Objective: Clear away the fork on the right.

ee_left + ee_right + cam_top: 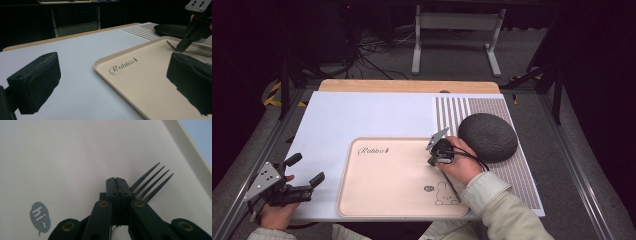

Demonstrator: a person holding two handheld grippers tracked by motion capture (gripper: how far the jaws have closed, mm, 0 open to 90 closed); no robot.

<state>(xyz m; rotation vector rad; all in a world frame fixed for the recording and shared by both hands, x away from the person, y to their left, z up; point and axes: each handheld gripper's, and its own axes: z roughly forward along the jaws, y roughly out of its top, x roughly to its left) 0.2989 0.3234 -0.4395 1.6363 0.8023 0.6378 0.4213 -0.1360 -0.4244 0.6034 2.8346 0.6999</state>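
A pale grey-white mat (362, 115) covers a light wooden table top (409, 86), with a panel of fine grey stripes (452, 112) printed at the mat's upper right. Around the table the room is dark: grey floor, tangled black cables (372, 47) in the upper left of the high view, and a grey metal frame stand (457, 22) at upper centre.

At the lower left of the high view the left gripper (307, 172) rests at the mat's edge in a hand, its black jaws spread apart with nothing between them. In the centre lies a beige rectangular plastic tray (382, 190) printed with cursive lettering and a small rabbit drawing. Right of centre the right gripper (432, 161) points down onto the tray, jaws pressed together. At the right a dark grey textured oval dish (488, 136) sits on the stripes, just beside the tray's far right corner.

The left gripper view looks low across the mat and shows a dark metal fork (186, 50) lying on the tray, its curved tines lifted off the surface, with the right gripper's tip down on it near the neck. The right gripper view looks straight down the closed jaws: four tines fan out to the upper right, the neck hidden beneath the jaws, and a grey "hi" speech bubble (40, 217) is printed at lower left. Whether the jaws pinch the fork or merely press on it I cannot tell.
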